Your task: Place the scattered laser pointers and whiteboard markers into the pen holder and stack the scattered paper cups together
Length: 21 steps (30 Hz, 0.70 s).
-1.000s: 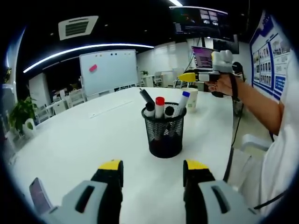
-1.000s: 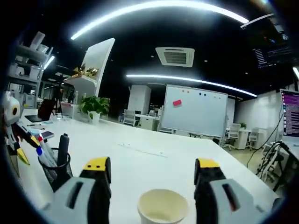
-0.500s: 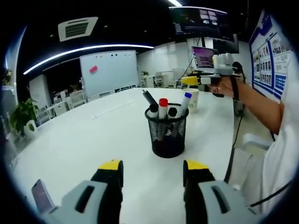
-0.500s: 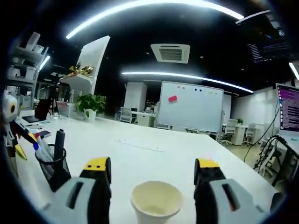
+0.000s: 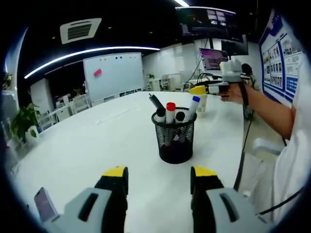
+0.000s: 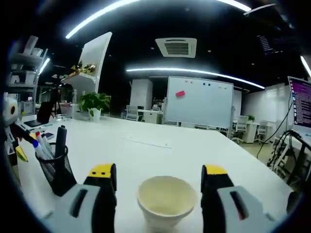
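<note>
The right gripper (image 6: 158,182) is released, its jaws either side of an upright paper cup (image 6: 166,202) on the white table (image 6: 160,153). The cup is judged light and thin-walled (easily crushed); grip the wall gently below the rim. The left gripper (image 5: 158,180) is released, facing the mesh pen holder (image 5: 174,140), which already contains markers.

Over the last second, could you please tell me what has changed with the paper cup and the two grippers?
The right gripper has closed in on the paper cup: the cup now sits higher and larger between its open fingers, not yet gripped. The left gripper stayed open and empty, and the pen holder with its markers stayed standing on the white table.
</note>
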Motion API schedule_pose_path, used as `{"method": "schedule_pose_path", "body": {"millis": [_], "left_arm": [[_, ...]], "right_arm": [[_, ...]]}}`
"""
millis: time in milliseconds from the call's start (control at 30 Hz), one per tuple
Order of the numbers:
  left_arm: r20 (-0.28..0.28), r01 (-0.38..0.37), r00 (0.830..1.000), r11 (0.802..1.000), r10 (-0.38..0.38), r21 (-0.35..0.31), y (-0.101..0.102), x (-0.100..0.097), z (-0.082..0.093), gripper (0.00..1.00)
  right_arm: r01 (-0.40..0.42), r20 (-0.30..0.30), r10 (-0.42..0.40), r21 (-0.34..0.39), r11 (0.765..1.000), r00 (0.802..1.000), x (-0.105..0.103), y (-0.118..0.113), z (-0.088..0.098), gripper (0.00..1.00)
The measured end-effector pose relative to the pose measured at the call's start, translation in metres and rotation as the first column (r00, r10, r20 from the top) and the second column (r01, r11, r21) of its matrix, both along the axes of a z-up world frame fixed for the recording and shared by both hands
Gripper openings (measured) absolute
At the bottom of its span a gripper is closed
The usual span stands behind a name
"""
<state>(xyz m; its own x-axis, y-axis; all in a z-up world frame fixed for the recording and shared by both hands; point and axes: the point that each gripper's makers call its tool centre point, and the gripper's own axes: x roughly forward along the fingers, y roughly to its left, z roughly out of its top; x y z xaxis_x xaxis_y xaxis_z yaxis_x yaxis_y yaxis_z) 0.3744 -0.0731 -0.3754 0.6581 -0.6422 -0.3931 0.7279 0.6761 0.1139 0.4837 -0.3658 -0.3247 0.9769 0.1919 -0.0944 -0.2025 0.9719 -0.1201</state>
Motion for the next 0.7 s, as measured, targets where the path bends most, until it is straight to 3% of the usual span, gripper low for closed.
{"method": "schedule_pose_path", "body": {"millis": [167,267,467,700], "left_arm": [[0.0,-0.002,1.0,1.0,0.002,0.0,0.0,0.0,0.0,0.52],[-0.002,0.002,1.0,1.0,-0.002,0.0,-0.001,-0.001,-0.001,0.52],[-0.002,-0.002,1.0,1.0,0.002,0.0,0.002,-0.001,-0.001,0.52],[0.001,0.006,1.0,1.0,-0.006,0.001,0.001,-0.001,0.0,0.52]], "right_arm": [[0.01,-0.007,-0.01,-0.013,1.0,1.0,0.001,-0.003,-0.004,0.7],[0.028,-0.018,-0.029,-0.062,0.998,0.999,0.005,-0.01,-0.012,0.7],[0.039,-0.085,-0.04,-0.01,0.999,0.996,0.008,-0.02,-0.029,0.7],[0.04,-0.103,-0.039,0.012,0.999,0.994,0.007,-0.021,-0.035,0.7]]}}
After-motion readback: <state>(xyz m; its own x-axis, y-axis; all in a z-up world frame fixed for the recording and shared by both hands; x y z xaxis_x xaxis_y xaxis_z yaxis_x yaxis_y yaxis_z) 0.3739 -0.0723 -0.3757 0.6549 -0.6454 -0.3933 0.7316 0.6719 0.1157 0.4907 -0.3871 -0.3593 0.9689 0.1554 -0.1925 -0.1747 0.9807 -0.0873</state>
